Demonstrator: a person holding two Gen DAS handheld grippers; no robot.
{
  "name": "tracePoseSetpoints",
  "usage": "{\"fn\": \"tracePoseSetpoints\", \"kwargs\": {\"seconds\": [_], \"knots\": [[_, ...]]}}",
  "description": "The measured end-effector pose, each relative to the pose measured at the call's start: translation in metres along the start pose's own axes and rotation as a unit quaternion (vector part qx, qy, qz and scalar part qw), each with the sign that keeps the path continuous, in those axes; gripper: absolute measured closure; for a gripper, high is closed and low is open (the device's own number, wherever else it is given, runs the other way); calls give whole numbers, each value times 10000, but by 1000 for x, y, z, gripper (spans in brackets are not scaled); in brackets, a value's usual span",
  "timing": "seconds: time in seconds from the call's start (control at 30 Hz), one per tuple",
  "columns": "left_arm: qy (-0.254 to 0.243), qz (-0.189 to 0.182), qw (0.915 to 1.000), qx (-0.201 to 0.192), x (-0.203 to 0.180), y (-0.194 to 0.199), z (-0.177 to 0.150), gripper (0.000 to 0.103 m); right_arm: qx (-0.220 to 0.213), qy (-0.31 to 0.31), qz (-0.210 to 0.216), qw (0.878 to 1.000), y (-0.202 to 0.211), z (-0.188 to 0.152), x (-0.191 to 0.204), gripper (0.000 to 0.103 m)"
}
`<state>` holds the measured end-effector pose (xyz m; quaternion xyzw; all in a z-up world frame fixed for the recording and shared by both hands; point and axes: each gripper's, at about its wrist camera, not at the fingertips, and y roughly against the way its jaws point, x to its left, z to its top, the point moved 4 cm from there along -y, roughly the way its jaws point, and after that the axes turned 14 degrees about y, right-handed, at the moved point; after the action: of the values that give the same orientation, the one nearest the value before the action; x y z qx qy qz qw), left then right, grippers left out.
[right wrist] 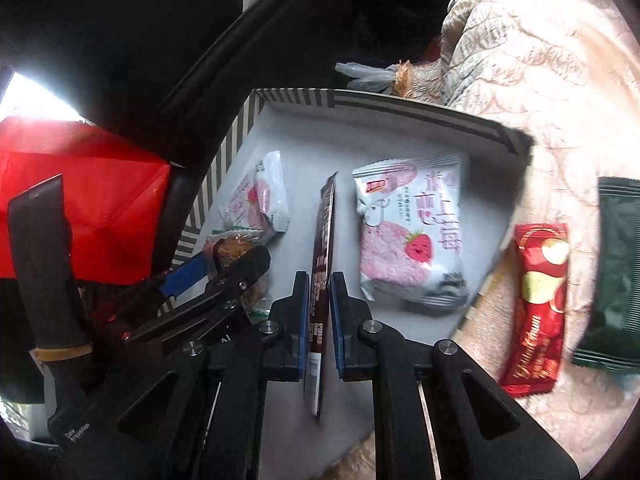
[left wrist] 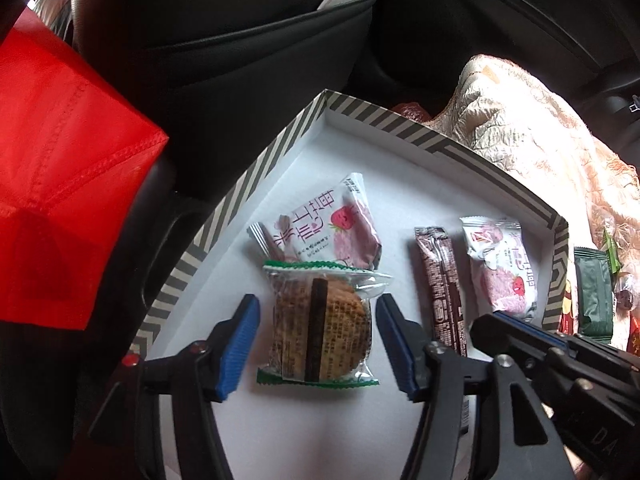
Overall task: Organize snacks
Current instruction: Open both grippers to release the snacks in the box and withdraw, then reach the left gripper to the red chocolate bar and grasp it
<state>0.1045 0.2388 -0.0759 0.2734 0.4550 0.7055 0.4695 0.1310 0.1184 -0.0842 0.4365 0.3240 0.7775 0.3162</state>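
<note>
The right gripper (right wrist: 319, 308) is clenched on a brown stick (right wrist: 324, 240), holding it on edge over the tray (right wrist: 400, 108), probably to lay it between the pink packets (right wrist: 408, 236). The left gripper (left wrist: 316, 344) stands released astride the cookie pack (left wrist: 320, 320), flat on the tray floor. Beyond the rim, a red bar (right wrist: 536, 308) and a green packet (right wrist: 616, 272) wait on the quilt (right wrist: 540, 60).

1. Cookie packet (left wrist: 320, 326) between the left gripper's (left wrist: 316, 344) ribbed blue pads: clear glossy film.
2. Brown stick pack (right wrist: 322, 240) in the right gripper (right wrist: 319, 320): shiny foil.
3. Tray (left wrist: 400, 120) beneath: matt cardboard.
4. Red bag (left wrist: 60, 168) left: woven cloth.
</note>
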Motion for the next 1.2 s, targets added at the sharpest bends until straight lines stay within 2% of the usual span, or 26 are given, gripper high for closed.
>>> {"fn": "tracePoseSetpoints", "kwargs": {"seconds": [0.07,0.13,0.2,0.43,0.7,0.77,0.83,1.2], "knots": [[43,-30,10000,-62,1,7,-2,30,-80,65,-13,9999,10,-2,1,91],[88,-61,9998,-143,2,16,-5,28,-123,194,-84,9997,20,-5,3,66],[79,-107,9996,-236,-1,27,-8,26,-227,346,-221,9989,35,-10,6,61],[-180,-421,9979,-453,-32,62,-29,20,-575,721,-608,9939,93,-36,3,61],[-523,-765,9949,-396,-79,81,-63,19,-794,687,-1522,9827,146,-70,-30,61],[-636,-825,9938,-381,-91,85,-71,19,-810,539,-1613,9821,156,-79,-43,60],[-744,-861,9929,-351,-102,88,-78,19,-783,409,-1695,9816,164,-87,-55,49],[-939,-917,9912,-186,-137,87,-101,17,-800,-165,-1849,9794,189,-130,-104,49]]}}
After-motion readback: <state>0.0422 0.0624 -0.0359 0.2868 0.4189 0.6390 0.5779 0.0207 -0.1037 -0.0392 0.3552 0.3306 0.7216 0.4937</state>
